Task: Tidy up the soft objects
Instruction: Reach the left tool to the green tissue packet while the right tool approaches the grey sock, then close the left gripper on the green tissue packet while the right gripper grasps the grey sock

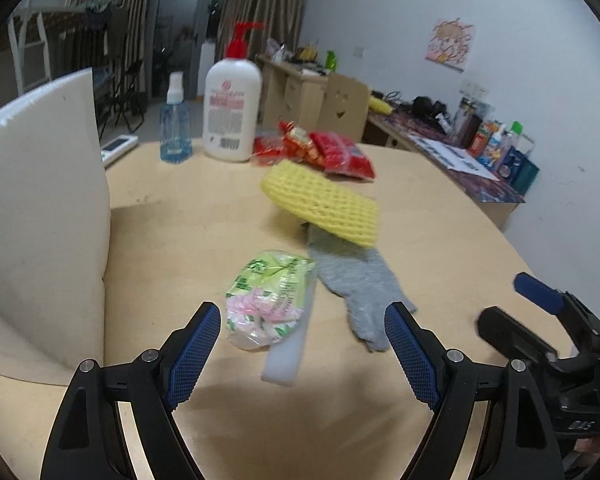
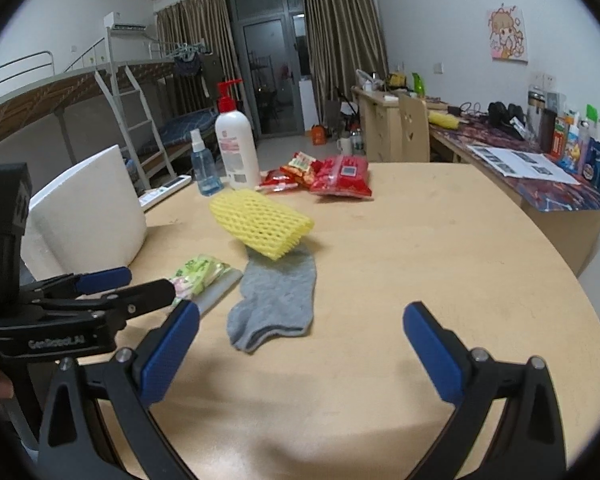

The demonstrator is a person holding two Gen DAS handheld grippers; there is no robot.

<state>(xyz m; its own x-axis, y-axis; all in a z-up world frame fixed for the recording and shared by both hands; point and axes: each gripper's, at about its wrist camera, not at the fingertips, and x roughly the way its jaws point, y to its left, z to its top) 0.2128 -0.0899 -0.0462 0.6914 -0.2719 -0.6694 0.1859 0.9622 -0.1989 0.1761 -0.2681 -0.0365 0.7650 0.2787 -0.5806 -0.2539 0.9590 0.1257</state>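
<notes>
While both sets of tongs hang over the round desk (image 2: pixel 440 240), nothing is yet pinched: the left tongs (image 1: pixel 302 328) stand spread and empty, and so do the right tongs (image 2: pixel 302 334). A white foam box (image 1: pixel 40 220) sits just left of the left tongs. Ahead of both lies a grey sock (image 2: pixel 278 300), its far end under a yellow foam net (image 2: pixel 260 222). A green tissue packet (image 1: pixel 270 296) rests on a white foam strip (image 1: pixel 290 352), directly before the left tongs. Risk, as judged: lifting the sock would drag the net; pinching the slippery packet could shift the strip.
</notes>
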